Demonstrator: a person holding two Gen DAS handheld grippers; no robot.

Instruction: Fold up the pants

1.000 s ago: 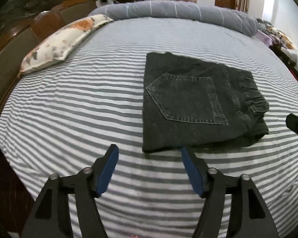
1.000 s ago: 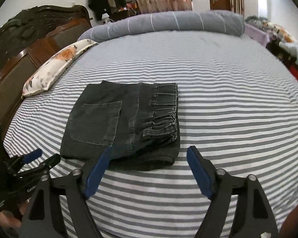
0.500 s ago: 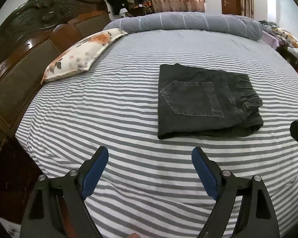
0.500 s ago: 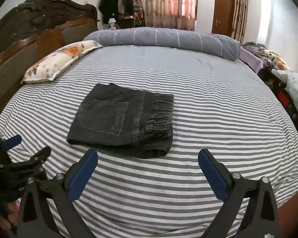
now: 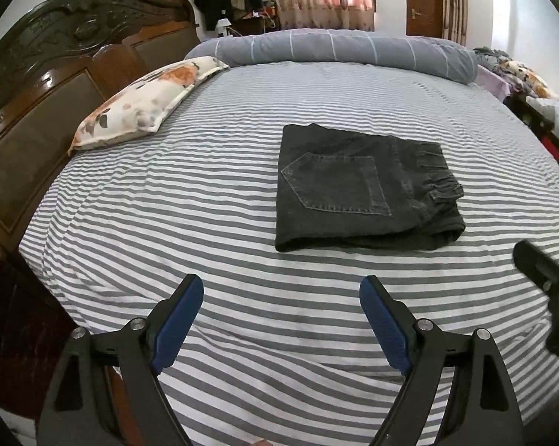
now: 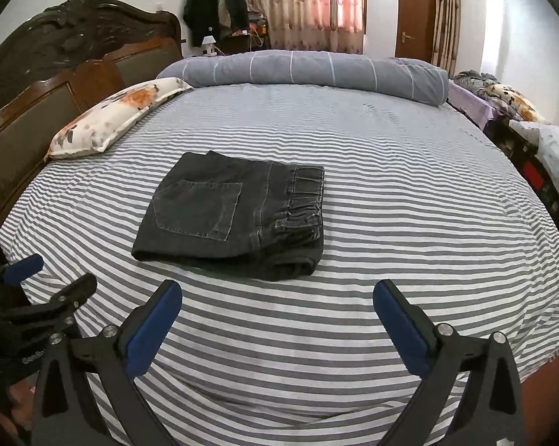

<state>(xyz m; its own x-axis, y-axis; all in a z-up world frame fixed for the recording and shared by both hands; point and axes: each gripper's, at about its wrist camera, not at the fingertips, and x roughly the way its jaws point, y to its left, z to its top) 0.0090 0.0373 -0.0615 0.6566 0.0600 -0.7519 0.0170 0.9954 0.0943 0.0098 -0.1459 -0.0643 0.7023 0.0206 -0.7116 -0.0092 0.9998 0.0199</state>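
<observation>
Dark grey denim pants (image 5: 361, 189) lie folded into a compact rectangle on the striped bed, back pocket up, waistband to the right; they also show in the right wrist view (image 6: 238, 215). My left gripper (image 5: 281, 299) is open and empty, held above the sheet well short of the pants' near edge. My right gripper (image 6: 277, 297) is open and empty, also back from the pants. The right gripper's body shows at the right edge of the left wrist view (image 5: 551, 282); the left gripper shows at the lower left of the right wrist view (image 6: 37, 297).
The bed (image 5: 167, 223) has a grey-and-white striped sheet. A floral pillow (image 5: 145, 104) lies at the left by the carved wooden headboard (image 5: 56, 74). A rolled grey quilt (image 5: 335, 48) lies along the far side. Furniture with bedding (image 6: 521, 119) stands at the right.
Both grippers have pulled back and up from the folded pants, so more of the bed and room is in view. Their jaws stand wider open. The pants have not moved.
</observation>
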